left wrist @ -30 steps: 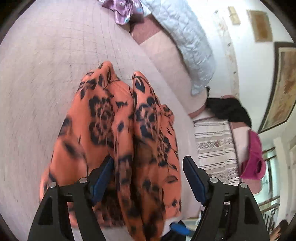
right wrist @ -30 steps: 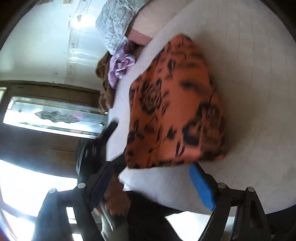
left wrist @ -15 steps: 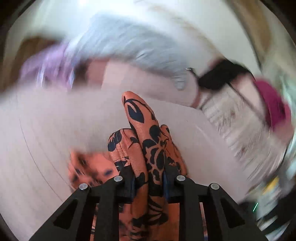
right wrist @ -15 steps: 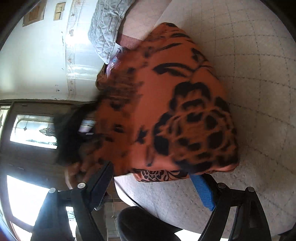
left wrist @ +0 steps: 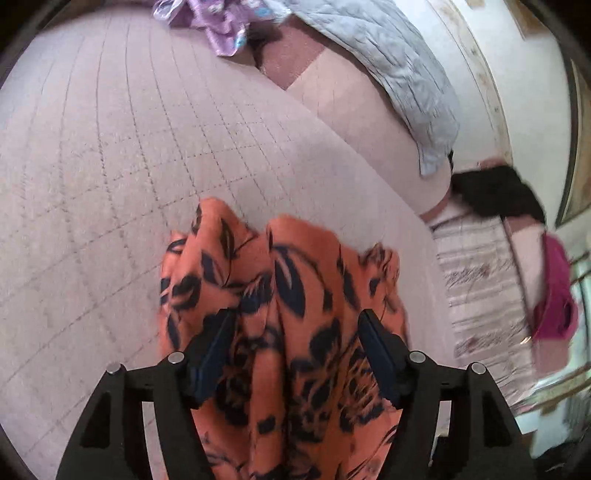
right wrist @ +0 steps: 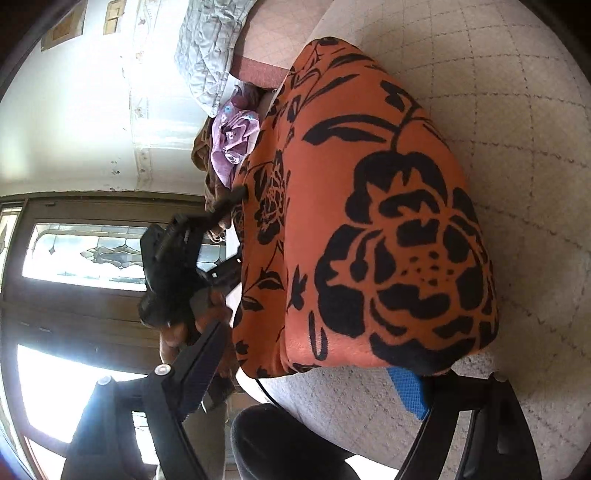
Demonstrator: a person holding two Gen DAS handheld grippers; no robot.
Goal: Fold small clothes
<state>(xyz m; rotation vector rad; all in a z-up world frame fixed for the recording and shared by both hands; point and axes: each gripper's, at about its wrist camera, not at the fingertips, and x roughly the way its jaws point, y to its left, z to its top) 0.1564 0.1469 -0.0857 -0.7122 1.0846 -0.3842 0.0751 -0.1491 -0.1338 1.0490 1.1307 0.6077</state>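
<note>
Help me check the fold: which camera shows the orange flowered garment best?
The right wrist view: the orange garment lies folded on the bed, top face and near edge visible. The left wrist view shows only bunched folds between the left gripper's fingers.

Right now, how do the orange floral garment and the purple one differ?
Colour: the orange garment carries bold black flowers; the purple garment is pale lilac. Shape: the orange garment is a smooth folded bundle; the purple garment is a crumpled heap. Place: orange garment up close, purple garment beside the grey quilt. Both are soft fabric.
</note>
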